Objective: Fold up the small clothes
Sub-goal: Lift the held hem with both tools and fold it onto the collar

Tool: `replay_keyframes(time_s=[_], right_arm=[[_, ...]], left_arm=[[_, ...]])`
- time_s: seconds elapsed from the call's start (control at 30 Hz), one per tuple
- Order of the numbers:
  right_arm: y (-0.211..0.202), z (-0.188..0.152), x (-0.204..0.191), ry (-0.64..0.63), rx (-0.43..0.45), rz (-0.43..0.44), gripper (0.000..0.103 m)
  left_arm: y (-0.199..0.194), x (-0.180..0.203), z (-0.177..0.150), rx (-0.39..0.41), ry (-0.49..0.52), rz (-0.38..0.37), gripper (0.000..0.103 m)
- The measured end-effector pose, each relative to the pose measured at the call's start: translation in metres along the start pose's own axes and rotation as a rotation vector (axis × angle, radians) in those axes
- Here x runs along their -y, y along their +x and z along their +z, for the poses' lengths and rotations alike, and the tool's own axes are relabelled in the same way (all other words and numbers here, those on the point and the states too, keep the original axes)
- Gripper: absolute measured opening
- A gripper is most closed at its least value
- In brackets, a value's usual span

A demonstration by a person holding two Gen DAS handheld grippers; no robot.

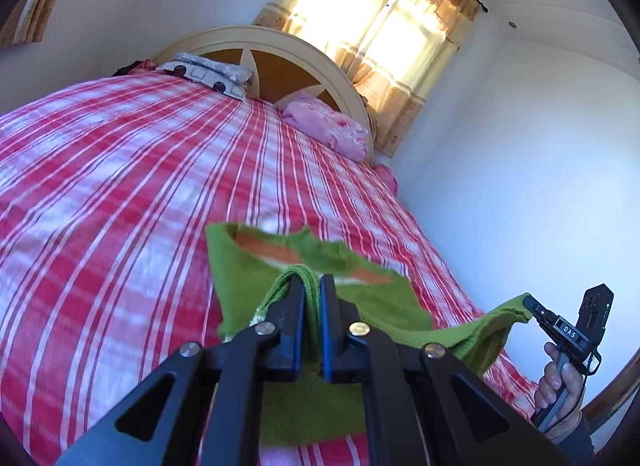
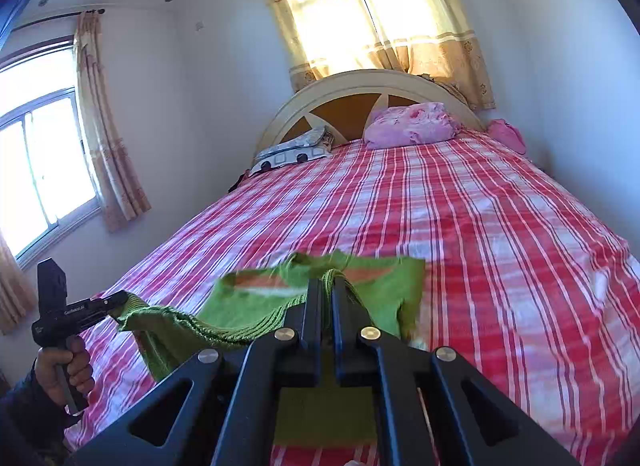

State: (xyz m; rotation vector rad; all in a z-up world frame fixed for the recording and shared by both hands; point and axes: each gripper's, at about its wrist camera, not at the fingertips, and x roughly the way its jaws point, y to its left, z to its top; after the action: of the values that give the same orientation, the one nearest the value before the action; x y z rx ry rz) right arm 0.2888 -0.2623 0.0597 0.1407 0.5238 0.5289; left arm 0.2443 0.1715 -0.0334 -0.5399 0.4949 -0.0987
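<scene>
green garment: your small green knit top (image 1: 248,270) hangs lifted above the bed, stretched between your two grippers; its far part, with orange and white stripes, looks blurred and seems to hang just over the bedspread.
left gripper: your left gripper (image 1: 313,286) is clenched on a bunched ribbed edge of the top, fingers nearly together with green knit pinched between them; from the right wrist view it (image 2: 120,302) sits at the far left, gripping the other end of that edge.
right gripper: your right gripper (image 2: 326,286) is clamped tight on a gathered fold of the ribbed edge; from the left wrist view it (image 1: 530,304) holds the top's corner at the far right.
hands: your right hand (image 1: 560,382) wraps its handle low at the right; your left hand (image 2: 64,370) wraps its handle low at the left.
fabric between: the ribbed hem sags in a shallow curve from one gripper to the other.
bedspread: red-and-white plaid (image 1: 120,193) covers the bed under the top.
head of bed: a pink floral pillow (image 2: 412,125) and a grey patterned pillow (image 2: 296,149) lie against a cream arched headboard (image 2: 360,79).
window: tan curtains (image 2: 448,53) hang behind the headboard, sunlit.
</scene>
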Motion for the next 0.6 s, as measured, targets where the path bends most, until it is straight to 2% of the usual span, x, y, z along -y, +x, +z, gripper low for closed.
replay_keyframes(time_s=[0.3,0.6], right_arm=[[0.086,0.039,0.022,0.005,-0.069,-0.052,0.003],[0.181,0.035,0.072,0.076,-0.218,-0.124,0.003]], left_arm=[[0.067,-0.018,0.044,-0.022,0.012,0.068,0.007],[0.146,-0.051,0.05,-0.108,-0.012,0.145,0.005]])
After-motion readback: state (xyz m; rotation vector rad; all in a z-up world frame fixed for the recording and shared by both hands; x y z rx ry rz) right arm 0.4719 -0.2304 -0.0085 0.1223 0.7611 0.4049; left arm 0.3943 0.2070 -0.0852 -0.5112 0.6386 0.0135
